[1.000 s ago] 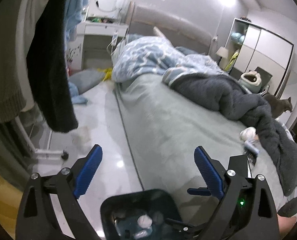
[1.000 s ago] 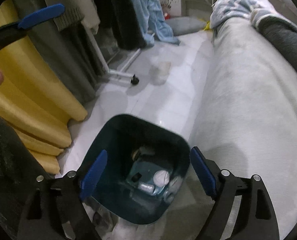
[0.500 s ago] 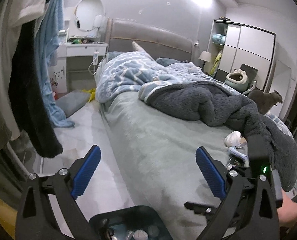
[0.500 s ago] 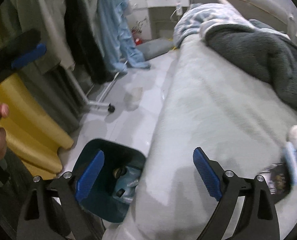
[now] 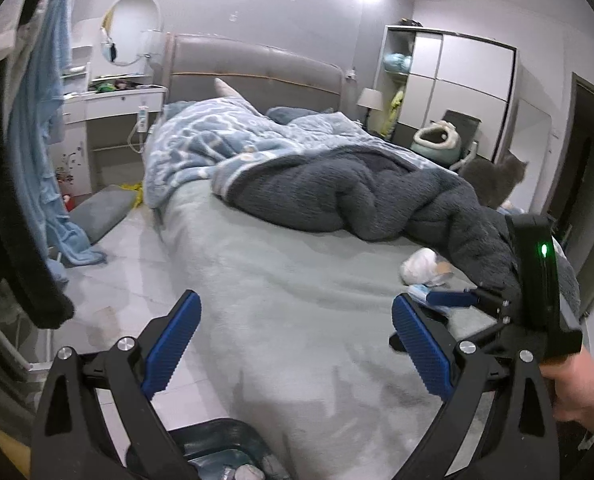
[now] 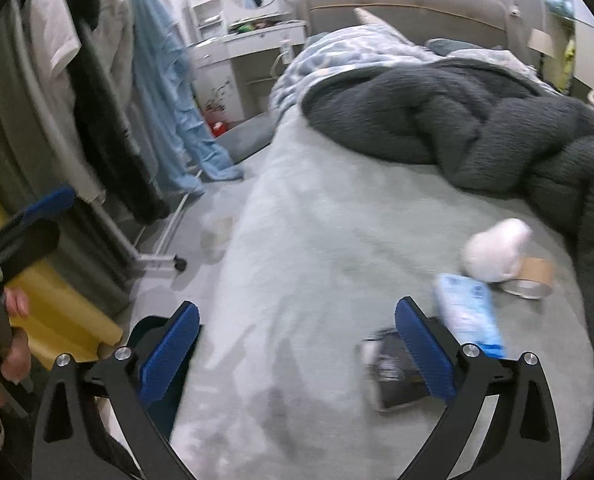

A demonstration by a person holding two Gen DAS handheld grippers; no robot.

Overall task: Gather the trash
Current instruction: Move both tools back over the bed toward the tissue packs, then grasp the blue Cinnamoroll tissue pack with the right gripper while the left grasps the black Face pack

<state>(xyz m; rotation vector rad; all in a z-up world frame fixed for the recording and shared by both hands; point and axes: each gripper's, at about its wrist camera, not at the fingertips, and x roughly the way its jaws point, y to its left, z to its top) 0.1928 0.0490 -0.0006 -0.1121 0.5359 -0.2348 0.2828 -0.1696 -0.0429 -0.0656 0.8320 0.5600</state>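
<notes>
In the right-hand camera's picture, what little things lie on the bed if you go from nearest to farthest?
Dark flat packet → blue-and-white packet → roll of tape → crumpled white wad → dark grey blanket.

The trash bin point(image 5: 217, 444) is cut off by the near edge in the left view, its contents unclear. In the right view, motion blur smears the dark packet point(image 6: 397, 376), partly hidden behind a finger point(image 6: 425, 348).
</notes>
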